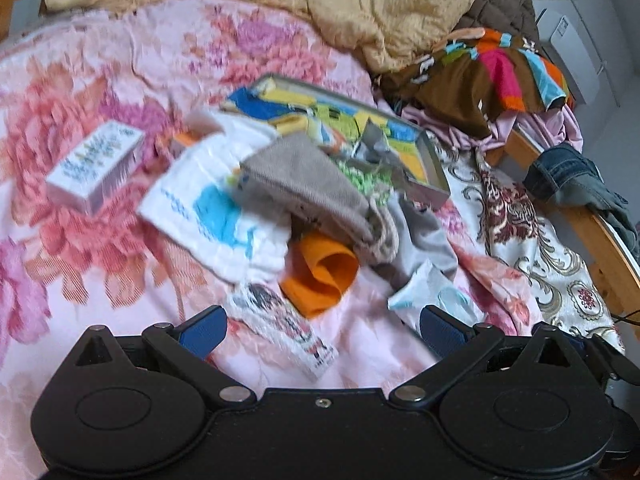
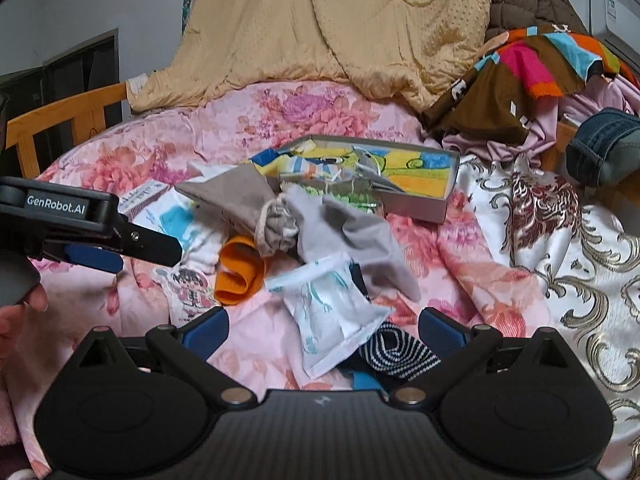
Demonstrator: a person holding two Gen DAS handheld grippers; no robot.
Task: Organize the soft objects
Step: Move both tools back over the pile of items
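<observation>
A pile of soft things lies on the pink floral bed cover [image 1: 100, 272]: a beige drawstring pouch [image 1: 304, 184], an orange cloth roll [image 1: 320, 276], a white and blue cloth [image 1: 212, 216] and a grey cloth [image 2: 352, 236]. A white tissue packet [image 2: 332, 312] and a striped sock [image 2: 396, 352] lie close before my right gripper [image 2: 324, 332], which is open and empty. My left gripper [image 1: 324, 332] is open and empty, just short of a small printed packet [image 1: 284, 328]. It also shows from the side in the right wrist view [image 2: 120, 248].
An open grey box [image 1: 424, 168] with a colourful lining stands behind the pile. A small white carton [image 1: 96, 164] lies at left. A tan quilt [image 2: 340, 28], bright clothes [image 2: 532, 72] and jeans [image 2: 604, 148] are heaped at the back and right. A wooden bed frame [image 2: 60, 120] edges the bed.
</observation>
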